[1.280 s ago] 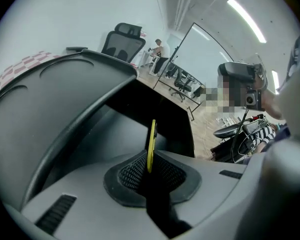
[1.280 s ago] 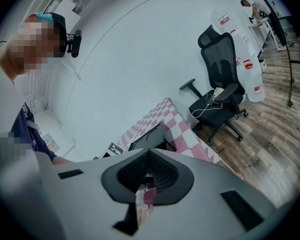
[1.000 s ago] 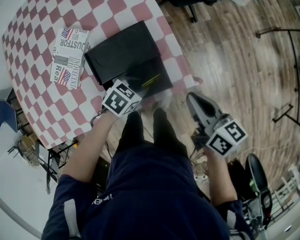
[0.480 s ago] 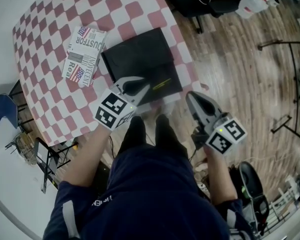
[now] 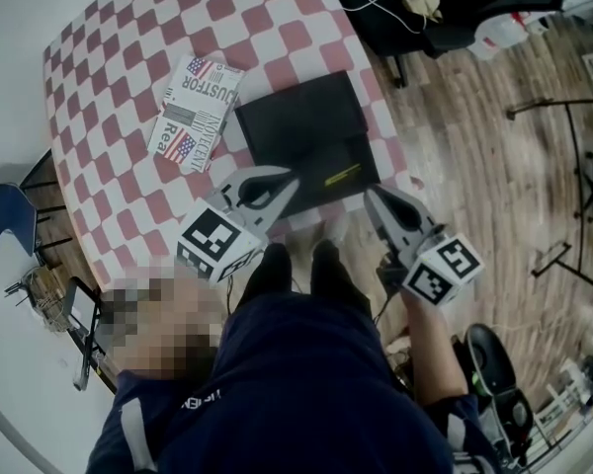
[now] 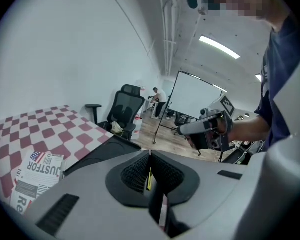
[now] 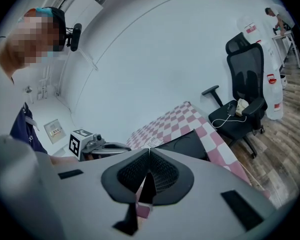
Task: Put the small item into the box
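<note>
A flat black box (image 5: pixel 301 126) lies near the front edge of the red-and-white checked table (image 5: pixel 128 67), with a thin yellow item (image 5: pixel 342 174) on its near flap. My left gripper (image 5: pixel 295 179) hovers at the box's near edge and points toward the yellow item. Its jaws have just been closing and now stand together. In the left gripper view (image 6: pixel 150 156) a yellow sliver shows in the slit between the pads; whether it is gripped or seen through the gap I cannot tell. My right gripper (image 5: pixel 370 195) is shut and empty beside the table's corner, its pads meeting in its own view (image 7: pixel 149 154).
A printed flag-pattern packet (image 5: pixel 198 110) lies left of the box. A black office chair (image 5: pixel 445 8) stands beyond the table on the wooden floor. Stands and cables are at the right, a blue chair (image 5: pixel 0 225) at the left. The person's legs (image 5: pixel 292 265) are below the grippers.
The left gripper has risen from the table's front edge and tilted up, and its wide-open jaws have closed. The right gripper has drifted a little toward the table.
</note>
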Motion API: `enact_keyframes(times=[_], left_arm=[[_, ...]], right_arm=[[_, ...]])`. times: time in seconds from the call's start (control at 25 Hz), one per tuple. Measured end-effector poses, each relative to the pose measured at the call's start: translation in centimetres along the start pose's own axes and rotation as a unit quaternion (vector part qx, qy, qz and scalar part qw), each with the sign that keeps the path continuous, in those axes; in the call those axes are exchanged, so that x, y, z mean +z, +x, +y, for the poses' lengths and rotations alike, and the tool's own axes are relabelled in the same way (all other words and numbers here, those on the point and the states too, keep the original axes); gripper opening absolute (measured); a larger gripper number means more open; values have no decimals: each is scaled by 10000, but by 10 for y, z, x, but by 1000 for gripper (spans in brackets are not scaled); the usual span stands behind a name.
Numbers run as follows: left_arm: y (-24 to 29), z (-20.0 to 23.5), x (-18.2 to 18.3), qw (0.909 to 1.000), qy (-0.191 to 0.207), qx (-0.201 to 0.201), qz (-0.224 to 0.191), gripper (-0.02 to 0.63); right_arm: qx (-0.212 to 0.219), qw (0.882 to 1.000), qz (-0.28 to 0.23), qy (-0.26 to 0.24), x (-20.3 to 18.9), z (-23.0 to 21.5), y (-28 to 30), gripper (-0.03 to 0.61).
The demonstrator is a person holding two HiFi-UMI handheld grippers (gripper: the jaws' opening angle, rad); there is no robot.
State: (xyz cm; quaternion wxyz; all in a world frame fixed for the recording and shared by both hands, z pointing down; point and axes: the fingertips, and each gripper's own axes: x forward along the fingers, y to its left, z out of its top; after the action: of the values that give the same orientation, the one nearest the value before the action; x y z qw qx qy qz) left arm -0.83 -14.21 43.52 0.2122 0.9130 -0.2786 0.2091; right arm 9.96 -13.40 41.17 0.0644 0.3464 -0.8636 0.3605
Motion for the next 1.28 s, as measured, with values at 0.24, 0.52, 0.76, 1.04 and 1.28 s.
enact_keyframes(times=[0.24, 0.52, 0.76, 1.04, 1.28], left_arm=[[-33, -1, 12, 9995, 118, -105, -267, 32], [-64, -2, 18, 9985, 141, -134, -514, 31], [-83, 2, 24, 9976, 177, -100, -665, 31], [-95, 2, 28, 9969, 189, -38, -767, 31], [-101, 1, 31, 9964, 137, 7, -837, 31]], right_arm=[[24, 9997, 13, -253, 5, 28, 16, 18], [73, 9980, -46, -627, 11, 61, 26, 18], [112, 9961, -56, -872, 15, 78, 34, 18], [227, 9944, -32, -1033, 17, 92, 41, 17], [322, 9933, 17, -1106, 19, 99, 42, 17]])
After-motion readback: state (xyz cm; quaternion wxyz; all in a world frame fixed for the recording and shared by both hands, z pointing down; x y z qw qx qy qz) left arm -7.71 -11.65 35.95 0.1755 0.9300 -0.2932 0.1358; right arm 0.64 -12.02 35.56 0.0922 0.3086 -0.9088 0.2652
